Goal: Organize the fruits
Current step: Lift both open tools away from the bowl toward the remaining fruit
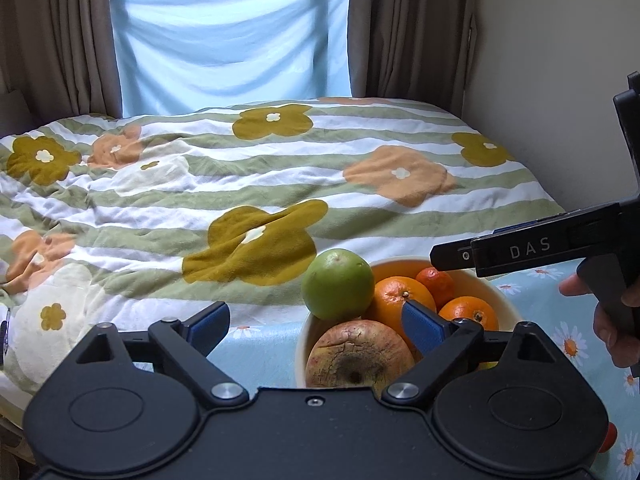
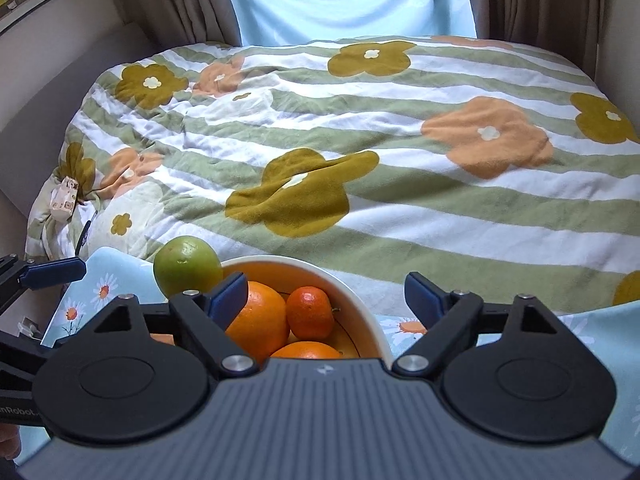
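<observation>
A white bowl (image 1: 508, 300) with an orange inside holds a green apple (image 1: 338, 284), a reddish bruised apple (image 1: 360, 356), a large orange (image 1: 394, 300), a small mandarin (image 1: 436, 282) and another orange (image 1: 470, 312). My left gripper (image 1: 316, 320) is open and empty just above the bowl's near left side. My right gripper (image 2: 326, 294) is open and empty above the same bowl (image 2: 360, 312); it also shows in the left wrist view (image 1: 500, 252). The green apple (image 2: 186, 266), large orange (image 2: 258, 320) and mandarin (image 2: 310, 312) show in the right wrist view.
The bowl stands on a light blue daisy-print cloth (image 1: 568, 320) at the foot of a bed with a flowered striped duvet (image 1: 240, 184). Curtains (image 1: 416, 28) and a wall (image 1: 540, 60) lie beyond. The left gripper's finger (image 2: 56, 272) shows at the right wrist view's left edge.
</observation>
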